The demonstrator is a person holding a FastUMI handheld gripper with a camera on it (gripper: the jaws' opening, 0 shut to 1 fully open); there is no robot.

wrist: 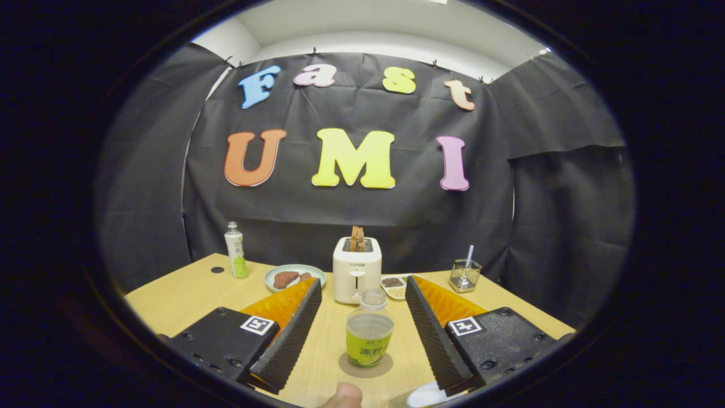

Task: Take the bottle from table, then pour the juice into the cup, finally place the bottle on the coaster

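Note:
A small clear bottle with a green label and a clear cap stands upright on a round brown coaster on the wooden table. My gripper is open, and the bottle sits between its two fingers with a gap on each side. Neither finger touches it. Part of a white cup shows close by the base of the right finger. A fingertip of a person's hand shows just in front of the coaster.
Beyond the fingers stand a white toaster with toast in it, a plate of food, a small dish of beans and a glass with a spoon. A taller bottle stands at the table's far left.

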